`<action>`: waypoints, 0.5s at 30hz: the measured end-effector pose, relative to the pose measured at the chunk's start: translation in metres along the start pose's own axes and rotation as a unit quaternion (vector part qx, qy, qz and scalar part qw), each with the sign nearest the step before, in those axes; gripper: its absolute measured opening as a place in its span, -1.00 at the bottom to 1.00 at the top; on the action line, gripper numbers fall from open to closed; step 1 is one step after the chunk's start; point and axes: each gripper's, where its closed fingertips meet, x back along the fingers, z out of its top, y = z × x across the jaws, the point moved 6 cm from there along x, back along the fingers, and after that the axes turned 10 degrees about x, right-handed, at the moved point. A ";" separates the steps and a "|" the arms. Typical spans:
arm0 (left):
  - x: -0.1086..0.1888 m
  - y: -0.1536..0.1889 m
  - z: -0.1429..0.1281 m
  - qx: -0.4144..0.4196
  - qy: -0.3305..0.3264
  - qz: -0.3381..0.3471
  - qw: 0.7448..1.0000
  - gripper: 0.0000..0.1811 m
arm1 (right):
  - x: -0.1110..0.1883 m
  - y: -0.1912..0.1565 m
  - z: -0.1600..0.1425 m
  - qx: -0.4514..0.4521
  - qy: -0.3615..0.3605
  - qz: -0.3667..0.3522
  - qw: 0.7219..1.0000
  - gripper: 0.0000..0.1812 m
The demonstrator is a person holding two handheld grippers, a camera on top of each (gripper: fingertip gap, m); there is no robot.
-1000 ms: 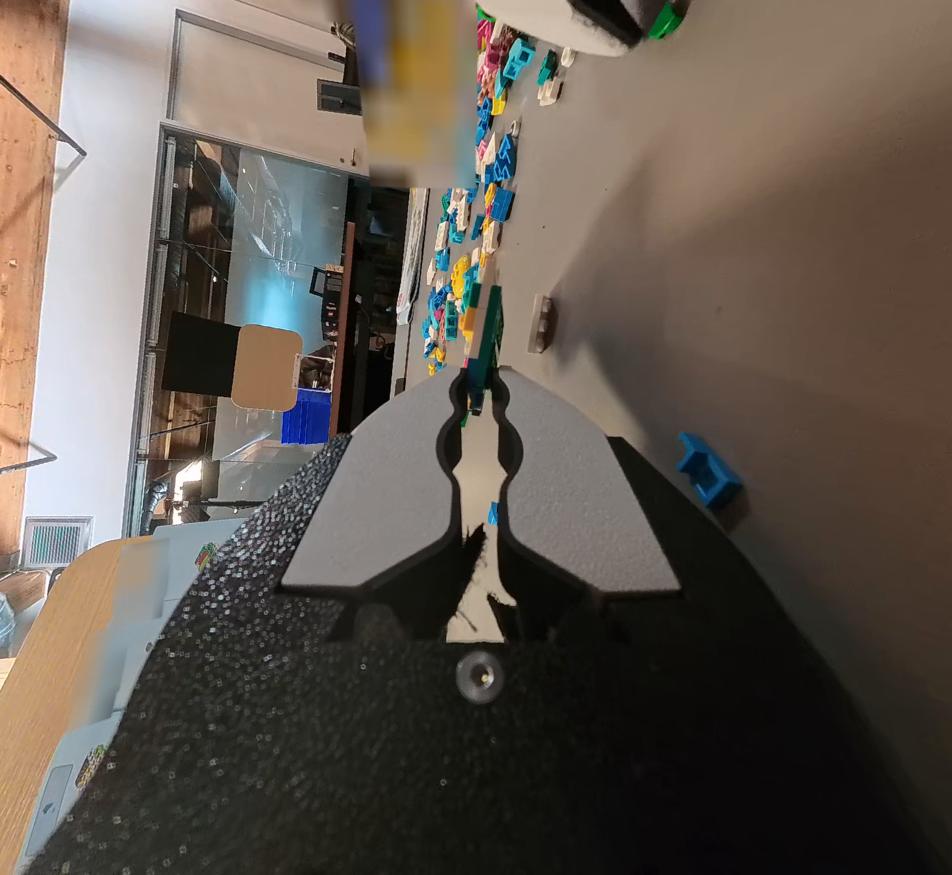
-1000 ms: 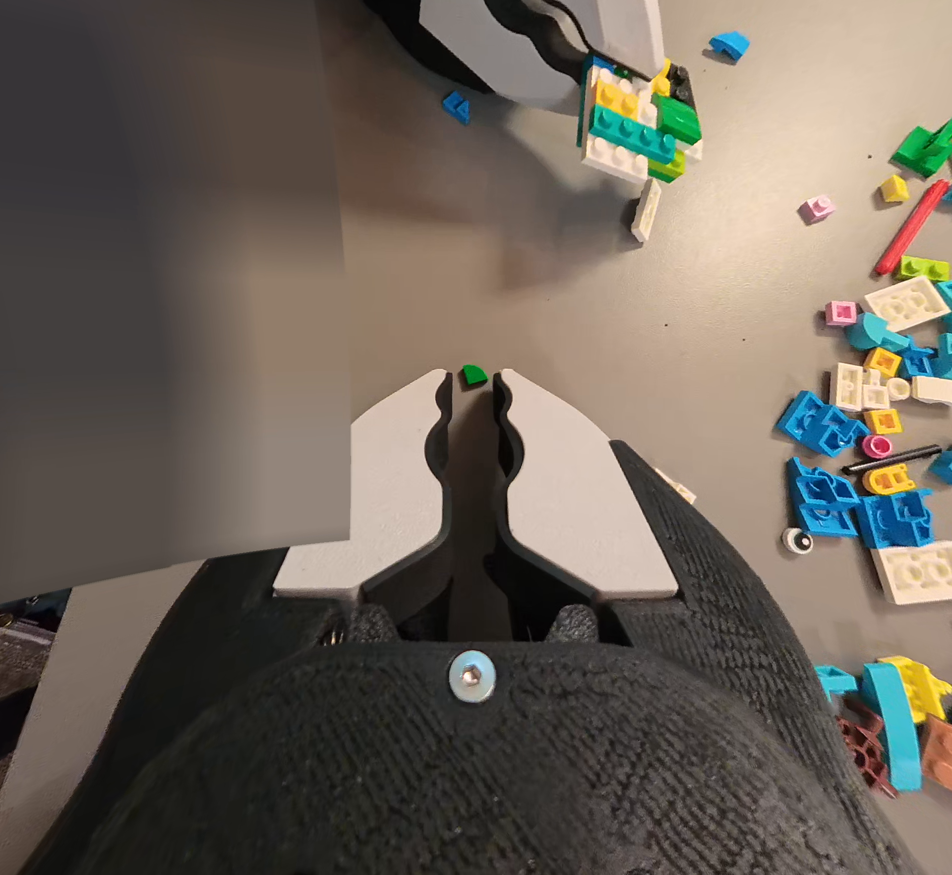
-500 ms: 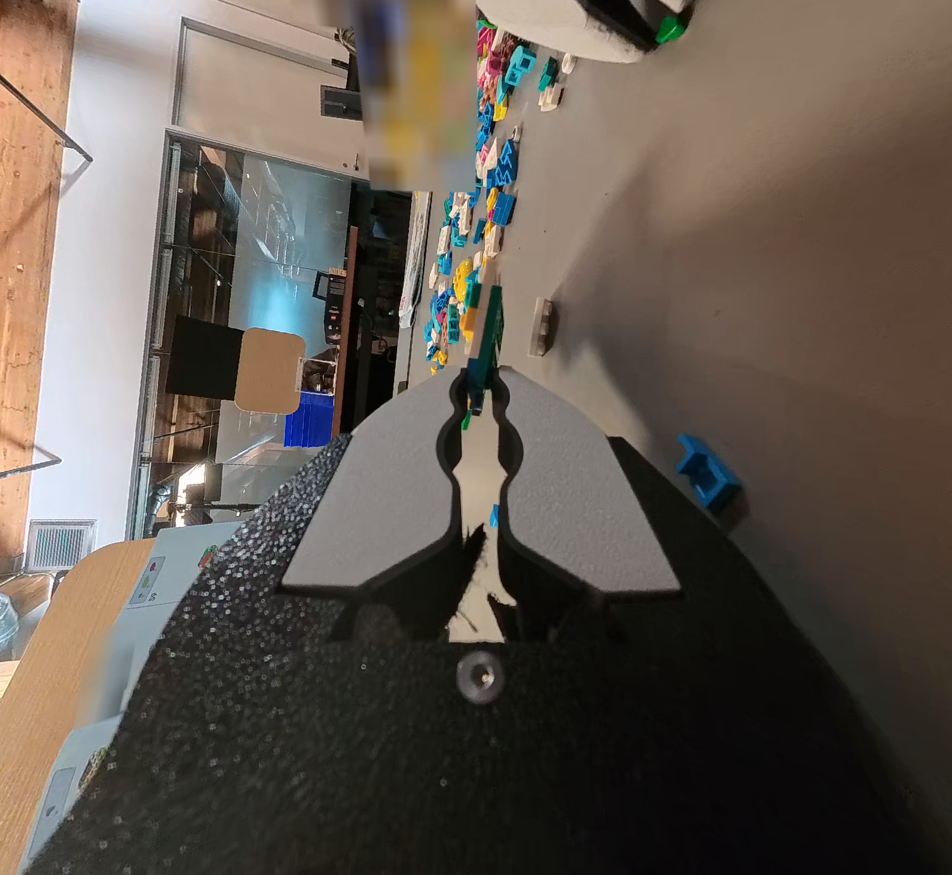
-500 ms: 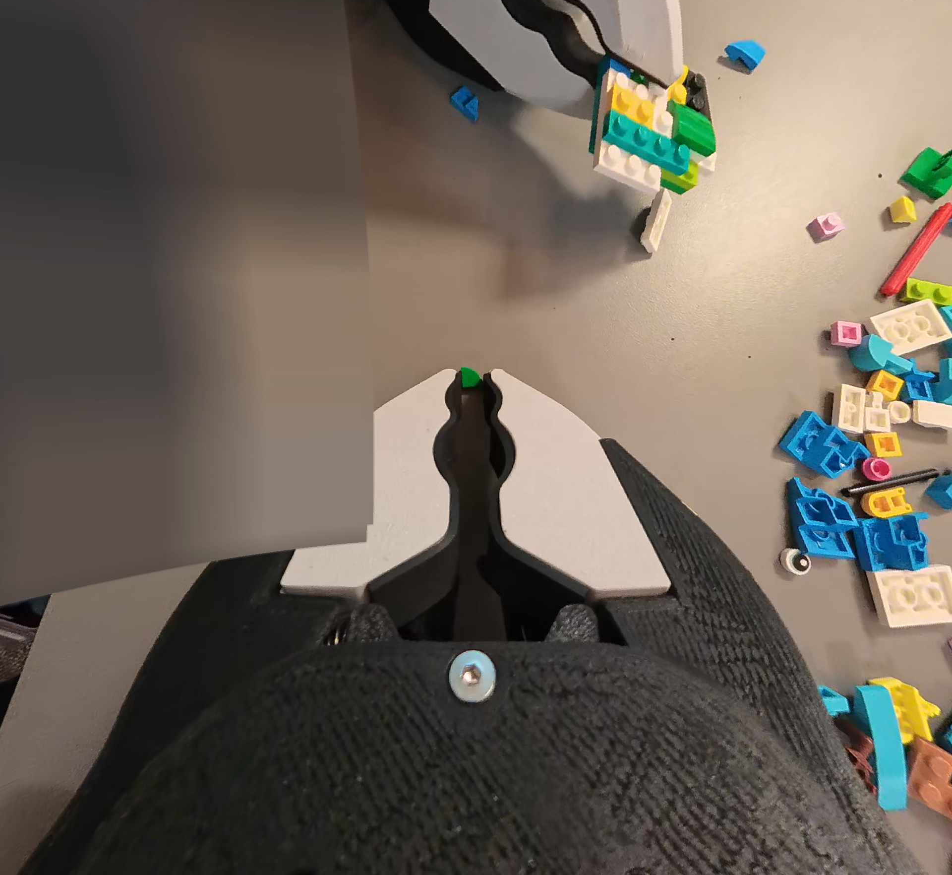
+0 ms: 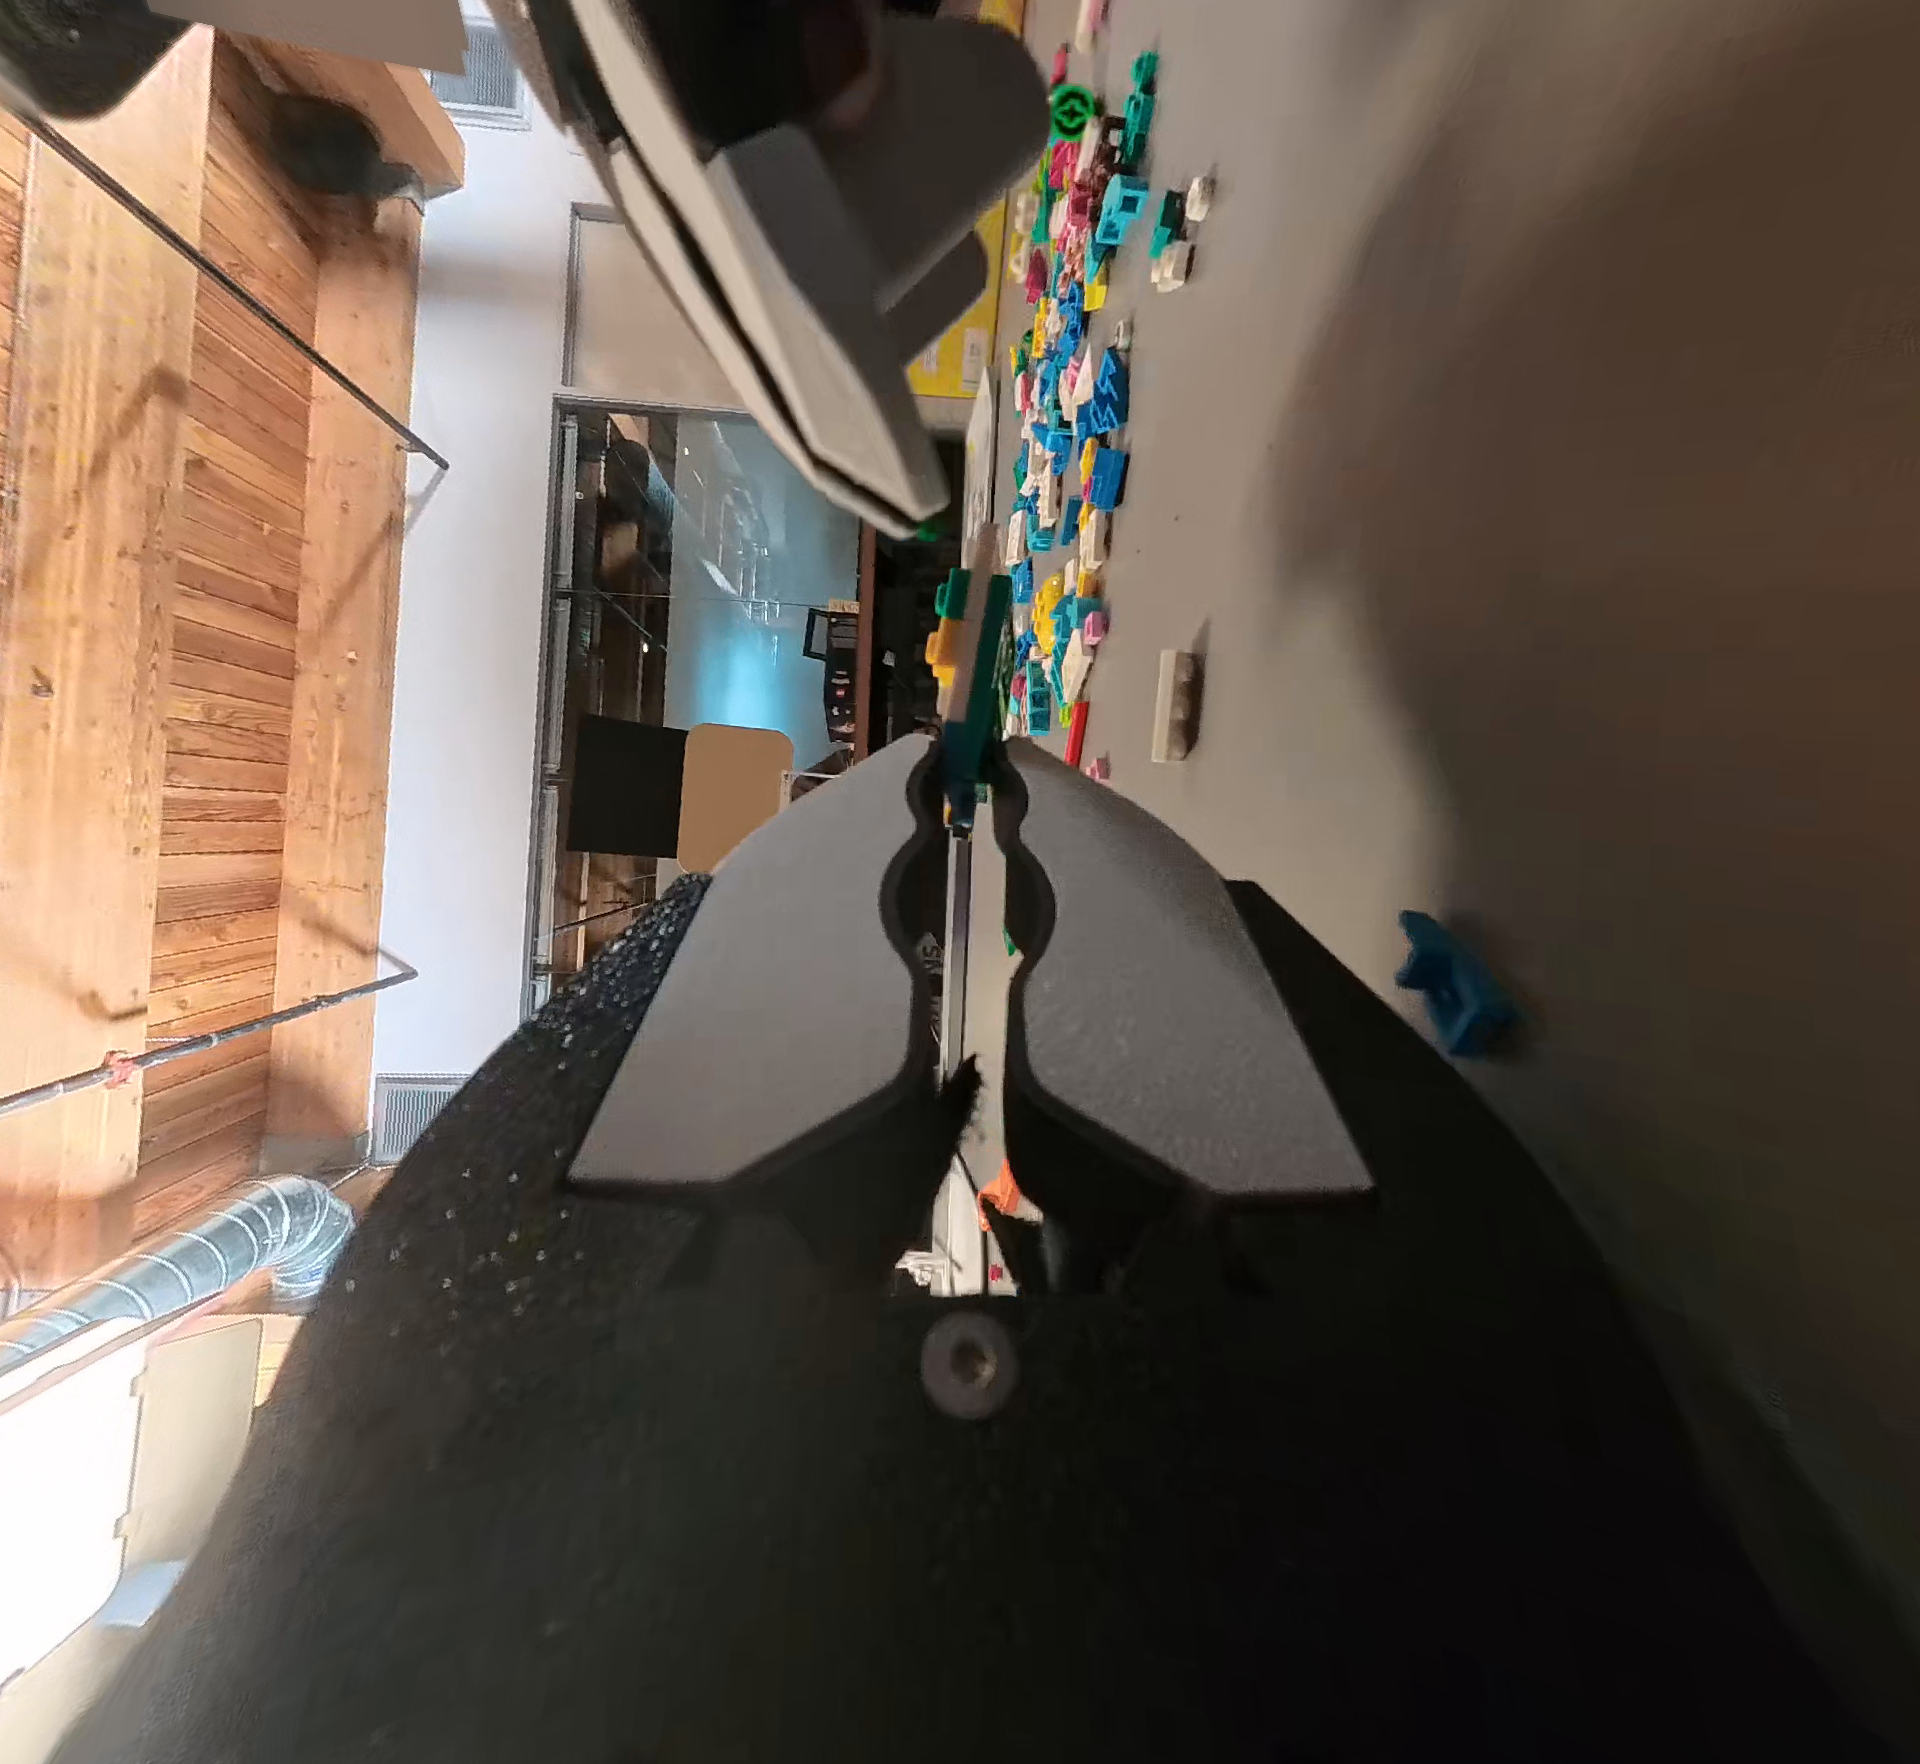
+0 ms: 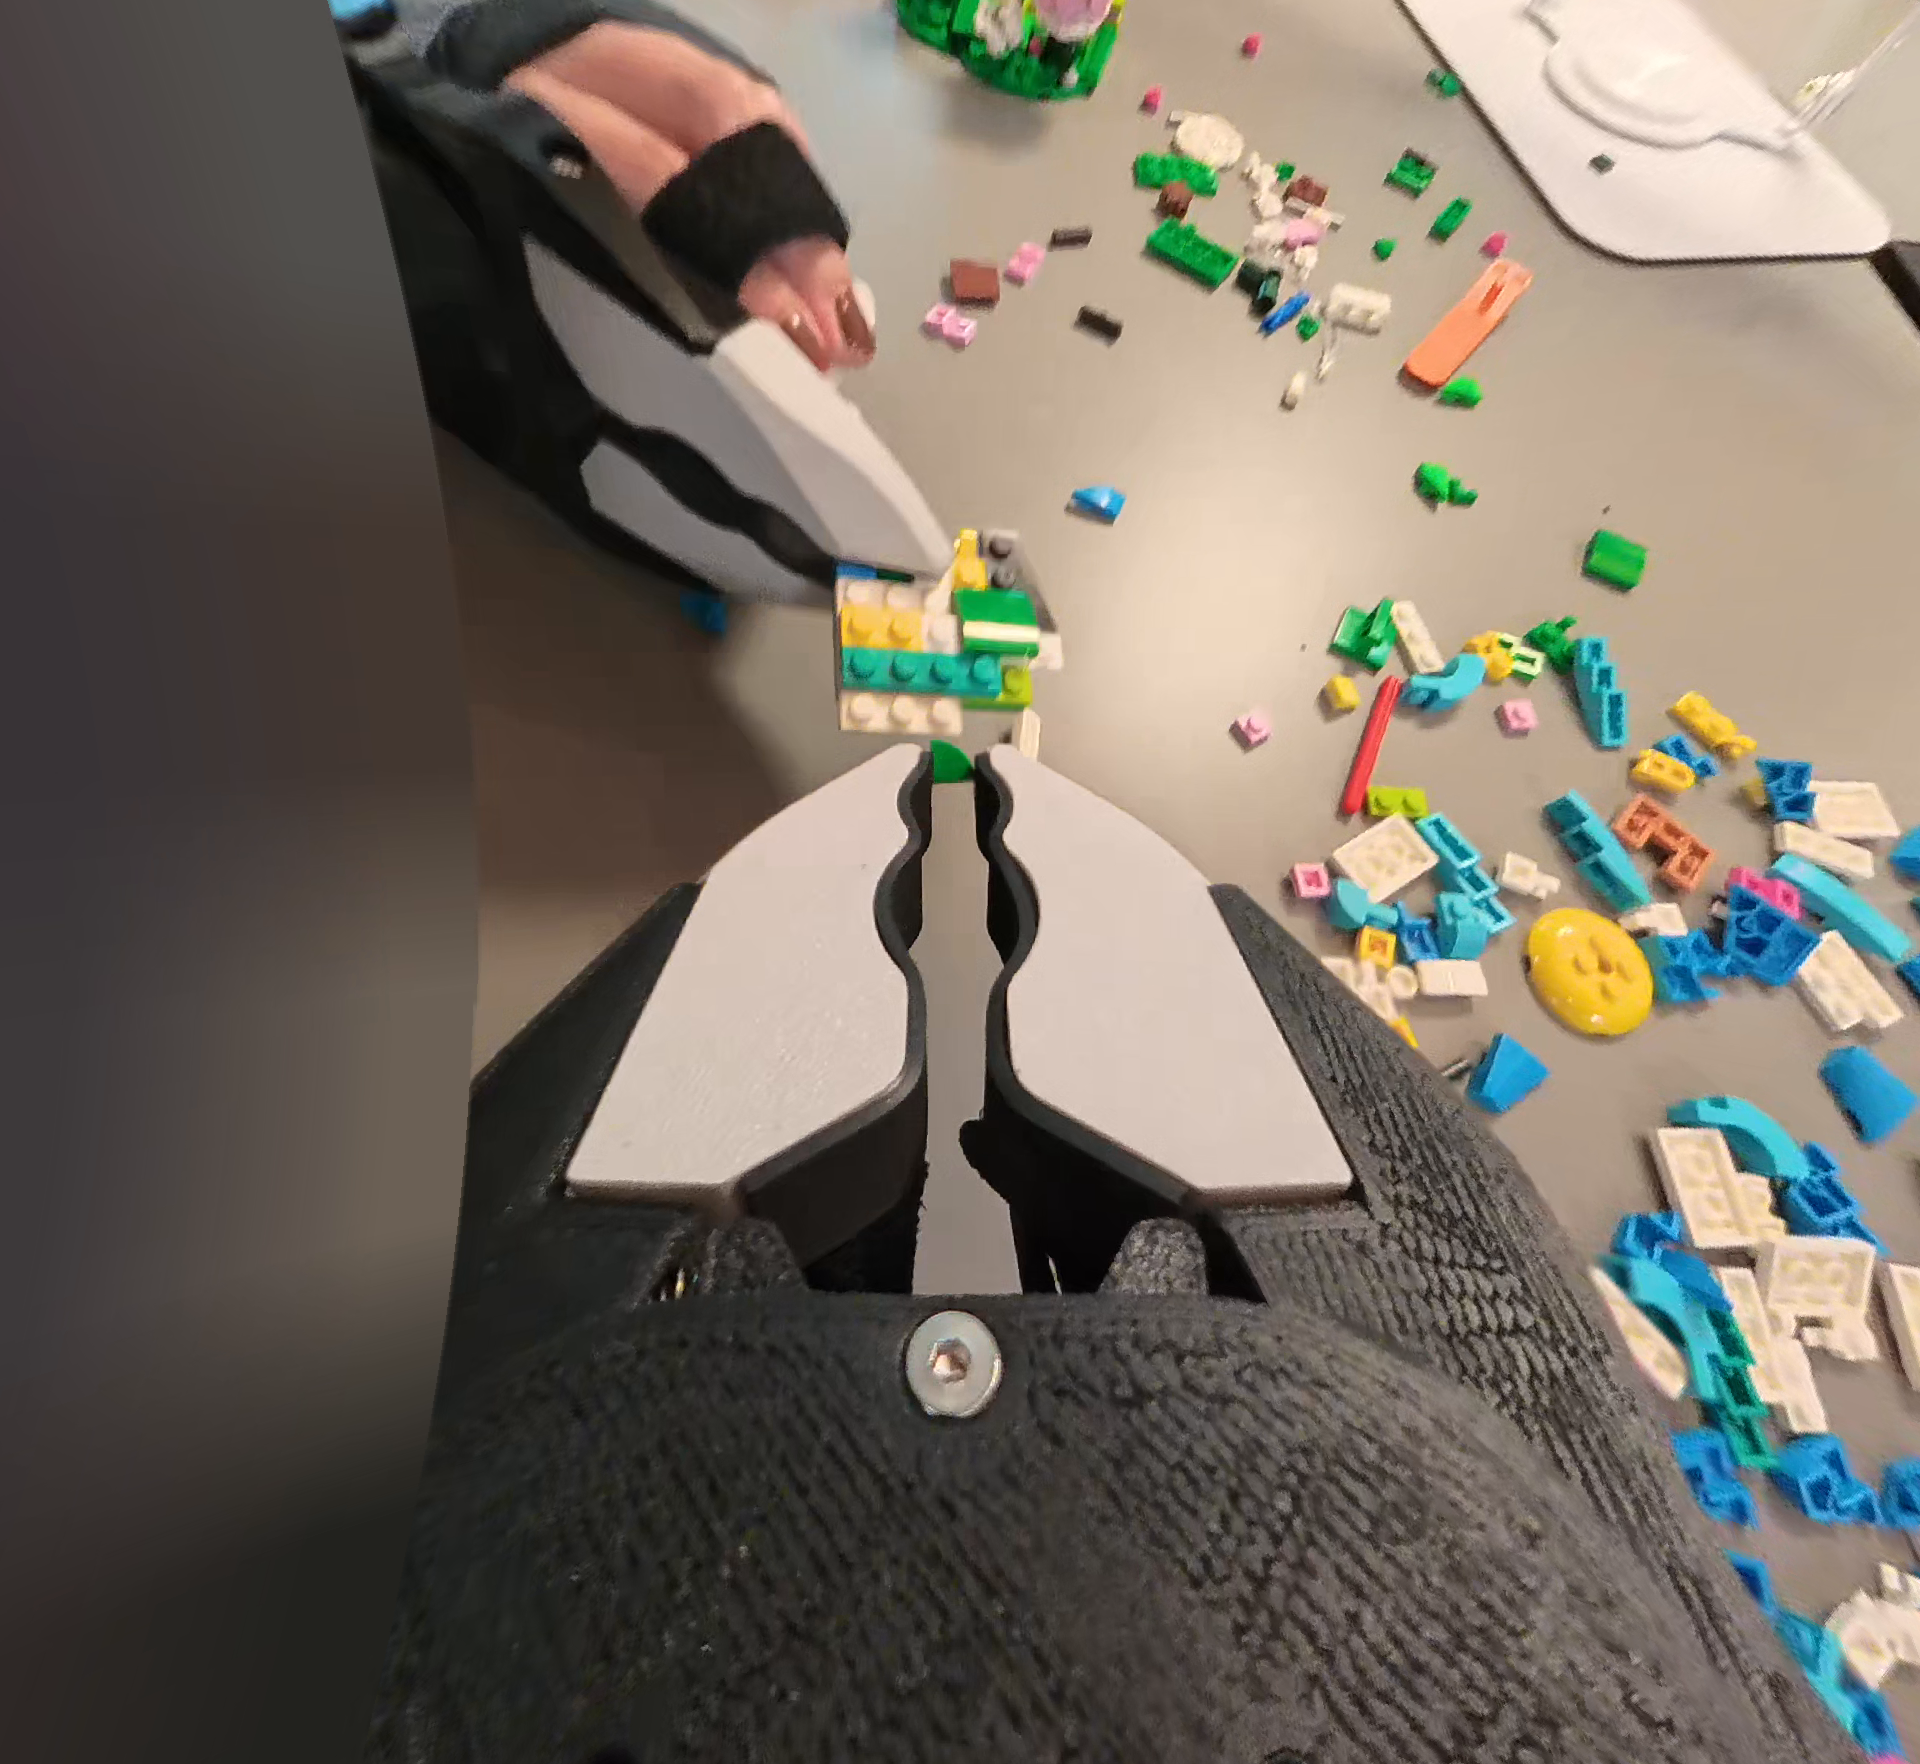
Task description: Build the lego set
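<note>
Mid-frame in the right wrist view: right gripper point(image 6: 948, 760) clenched on a small green piece point(image 6: 949, 765), only a rounded sliver showing between the tips. Just above it in the frame, very near, the half-built block point(image 6: 935, 649) of white, yellow, teal and green bricks, lifted off the grey table point(image 6: 1195, 467) and grasped at its upper left corner by the left gripper point(image 6: 894, 566), a hand point(image 6: 675, 145) strapped onto its body. In the left wrist view, left gripper point(image 5: 977, 758) clamped on the block point(image 5: 977, 665) seen edge-on at centre, the right gripper point(image 5: 914, 519) coming in from the upper left with a green speck at its tip.

Likely the step in hand: seating the green piece onto the block. Best done by:

- holding the block steady, studs facing the incoming piece;
- lining the piece squarely over its target studs before pressing, exact spot not clear here;
- pressing straight, not at an angle, against the left gripper's hold;
- loosening the right grip only once the piece sits flush.

Loose bricks point(image 6: 1558, 883) scattered lower right, a finished flower model point(image 6: 1029, 0) at the top of the frame, both well apart.
</note>
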 end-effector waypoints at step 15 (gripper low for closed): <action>-0.005 -0.001 -0.009 0.040 -0.043 -0.010 0.998 -0.91 | -0.005 0.025 0.020 -0.011 0.017 -0.040 0.999 -0.94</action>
